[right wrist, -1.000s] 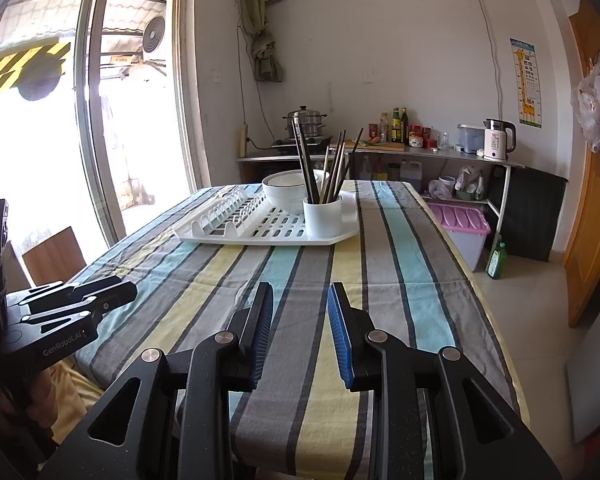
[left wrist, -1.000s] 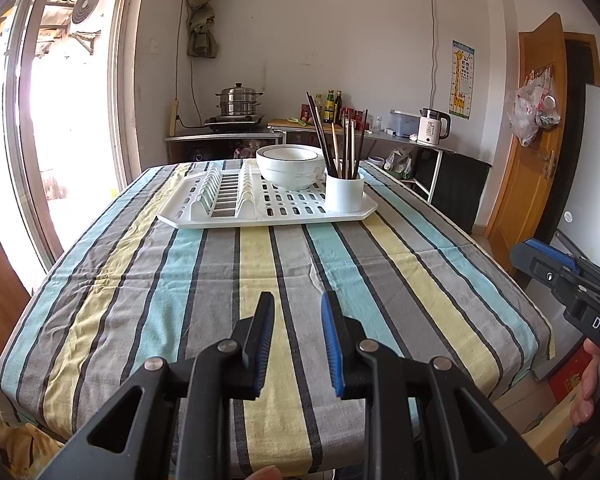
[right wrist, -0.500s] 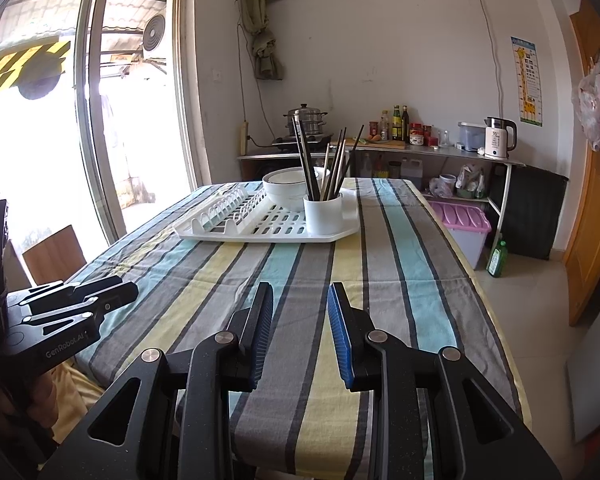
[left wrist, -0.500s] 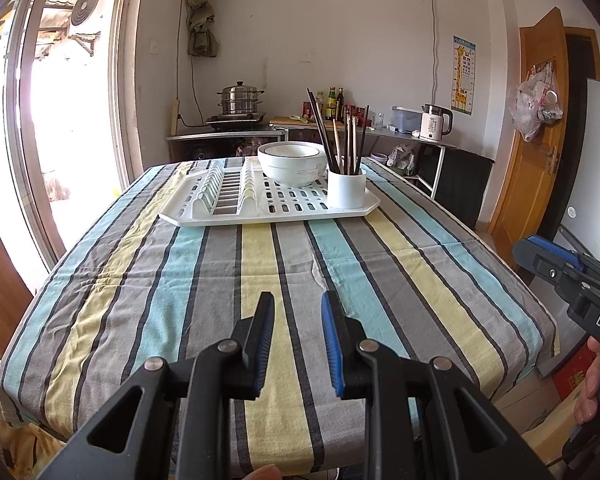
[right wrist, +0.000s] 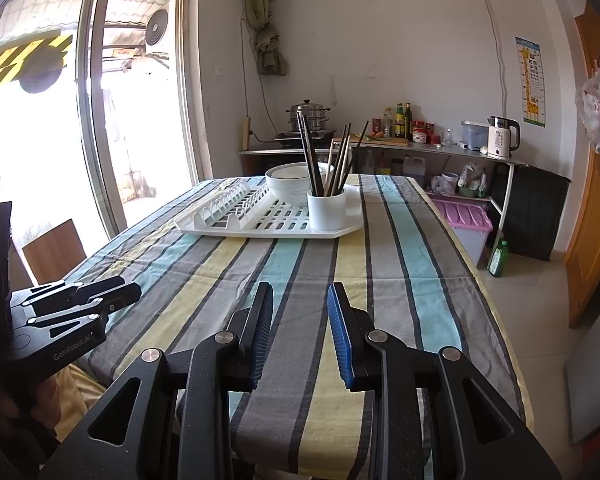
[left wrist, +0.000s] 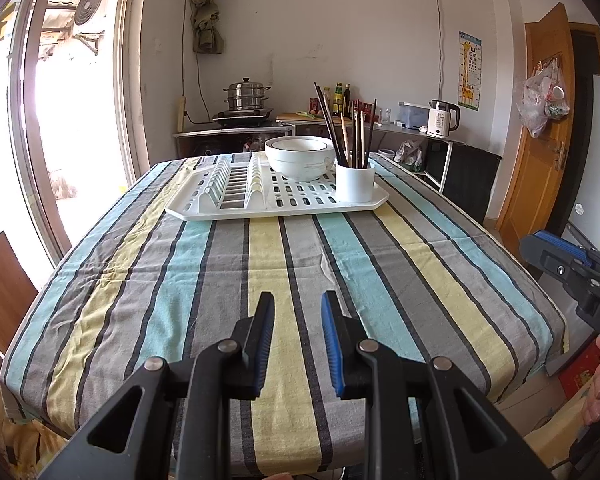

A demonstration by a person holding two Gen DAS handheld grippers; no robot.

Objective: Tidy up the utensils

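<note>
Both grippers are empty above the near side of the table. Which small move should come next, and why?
Probably bring the right gripper forward toward the chopsticks in the white cup on the drying rack: its jaws stand open with nothing between them, far short of the cup.

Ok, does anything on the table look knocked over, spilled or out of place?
Nothing stands out. The rack sits flat on the cloth, the bowls are stacked upright on it, and the chopsticks stand in the cup. No spill shows.
</note>
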